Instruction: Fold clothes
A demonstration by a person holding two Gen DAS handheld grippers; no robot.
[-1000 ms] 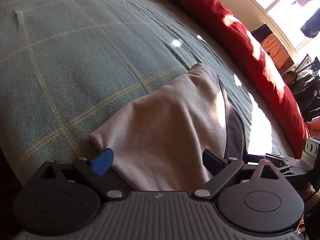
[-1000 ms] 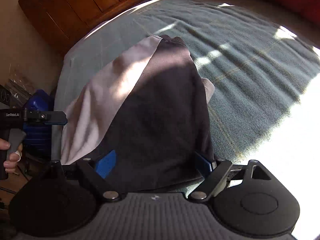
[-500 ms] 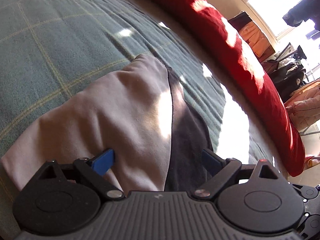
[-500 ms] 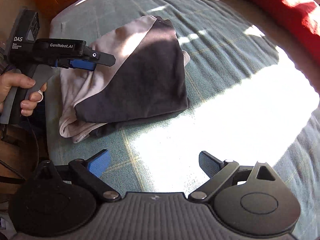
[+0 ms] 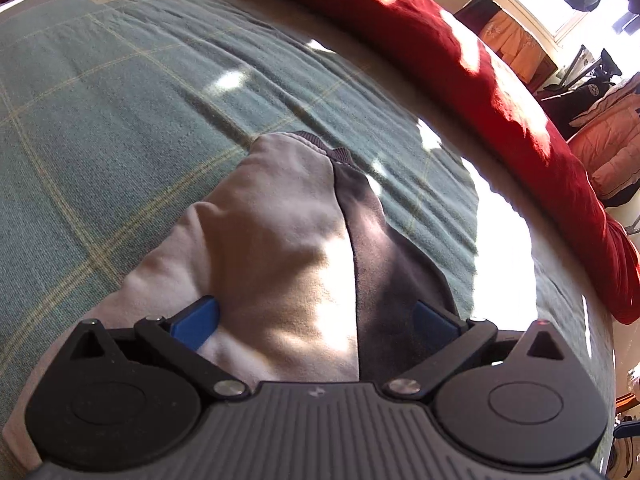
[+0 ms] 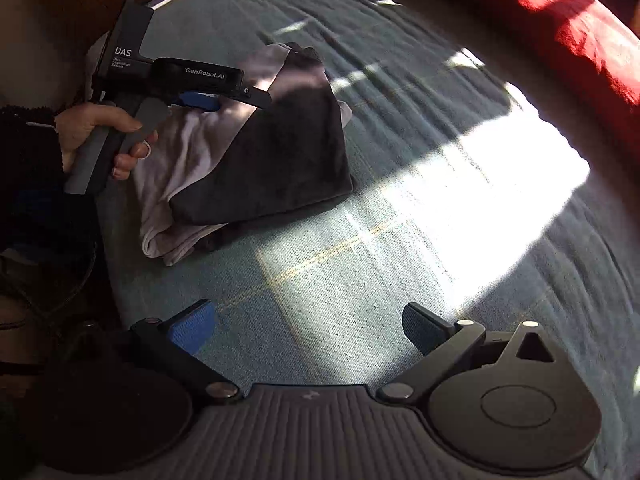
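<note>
- A sunlit green checked bed [image 6: 400, 280] carries a folded grey-and-white garment [image 6: 256, 160].
- My left gripper [image 5: 316, 320] opens over it.
- My right gripper [image 6: 308, 328] opens, empty, above bare blanket.

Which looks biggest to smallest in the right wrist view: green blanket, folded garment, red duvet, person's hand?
1. green blanket, fills most of the frame.
2. folded garment.
3. red duvet, cut off at the frame edge, so this rank is unsure.
4. person's hand.
</note>
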